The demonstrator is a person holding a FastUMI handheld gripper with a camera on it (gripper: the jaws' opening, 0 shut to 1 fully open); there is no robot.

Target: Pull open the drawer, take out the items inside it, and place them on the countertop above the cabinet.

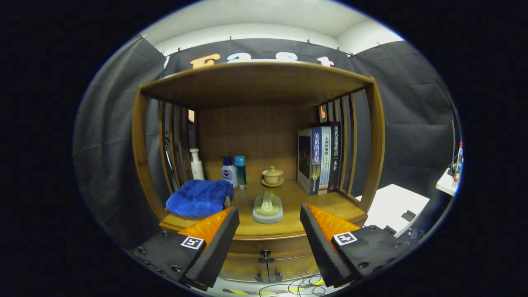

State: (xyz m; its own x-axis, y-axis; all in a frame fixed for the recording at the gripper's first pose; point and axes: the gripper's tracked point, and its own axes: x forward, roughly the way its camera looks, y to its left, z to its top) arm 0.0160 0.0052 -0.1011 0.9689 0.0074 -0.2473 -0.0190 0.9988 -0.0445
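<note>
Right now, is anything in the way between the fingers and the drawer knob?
No. The gripper has its fingers open and apart, and the drawer knob sits in the gap between them, on the closed drawer front under the countertop. Nothing visible blocks it.

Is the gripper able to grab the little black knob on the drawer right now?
Probably yes. The gripper is open, and the drawer knob sits between its fingers and a little ahead. Nothing lies in between, so moving straight in should reach it.
</note>
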